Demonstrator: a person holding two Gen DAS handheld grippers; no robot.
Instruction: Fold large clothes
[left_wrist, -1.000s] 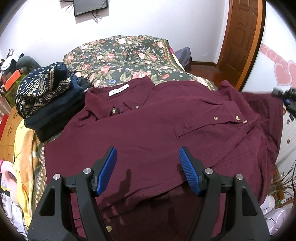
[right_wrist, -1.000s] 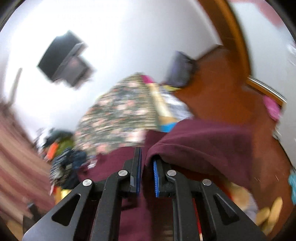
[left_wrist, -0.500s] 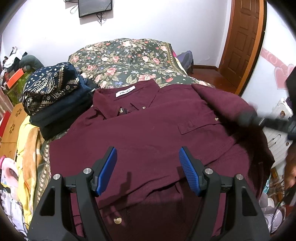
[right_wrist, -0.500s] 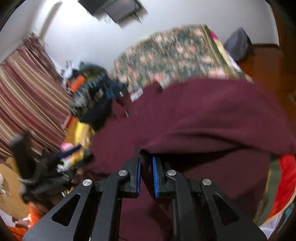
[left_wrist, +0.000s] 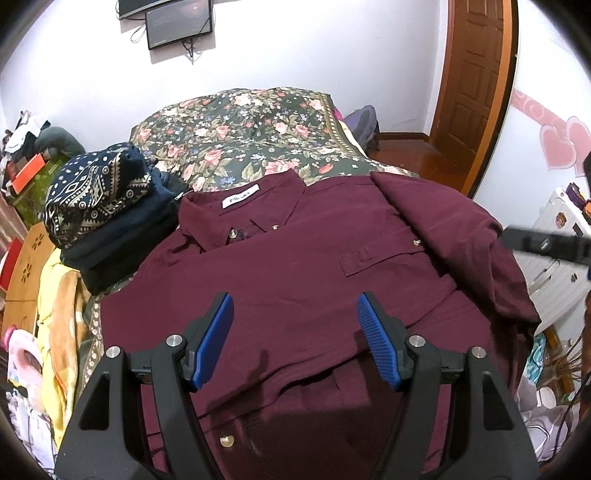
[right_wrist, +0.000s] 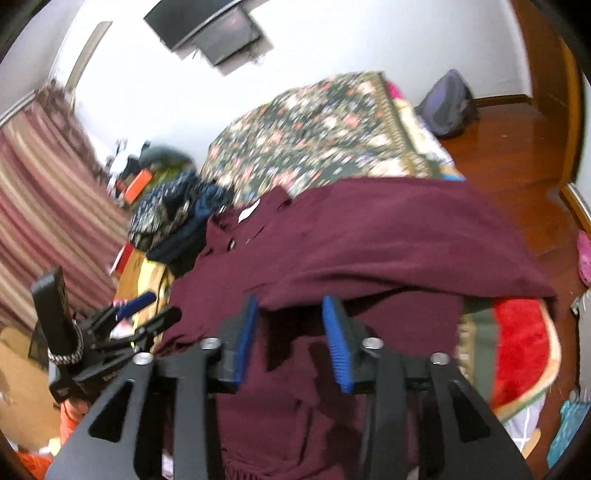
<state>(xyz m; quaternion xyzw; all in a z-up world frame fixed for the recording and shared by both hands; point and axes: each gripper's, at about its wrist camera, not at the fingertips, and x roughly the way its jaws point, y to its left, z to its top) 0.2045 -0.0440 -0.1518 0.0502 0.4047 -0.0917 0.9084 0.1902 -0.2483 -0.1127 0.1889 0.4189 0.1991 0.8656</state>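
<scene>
A large maroon button shirt (left_wrist: 295, 266) lies front up on the bed, collar toward the far end. Its right sleeve (left_wrist: 454, 236) is folded in over the chest. My left gripper (left_wrist: 295, 339) is open and empty above the shirt's lower front. My right gripper (right_wrist: 290, 332) is open, just in front of the folded sleeve's edge (right_wrist: 388, 251), with no cloth between its pads. The right gripper's body shows at the right edge of the left wrist view (left_wrist: 546, 243); the left gripper shows at the left of the right wrist view (right_wrist: 125, 325).
A stack of folded dark clothes (left_wrist: 99, 214) sits left of the collar. The floral bedspread (left_wrist: 251, 125) lies beyond the shirt. A yellow blanket (left_wrist: 59, 295) hangs at the bed's left side. A red blanket (right_wrist: 521, 339) and wooden floor (right_wrist: 509, 155) are on the right.
My right gripper carried the right sleeve inward over the shirt's chest, then opened and let it go. The left gripper stayed open and rose slightly.
</scene>
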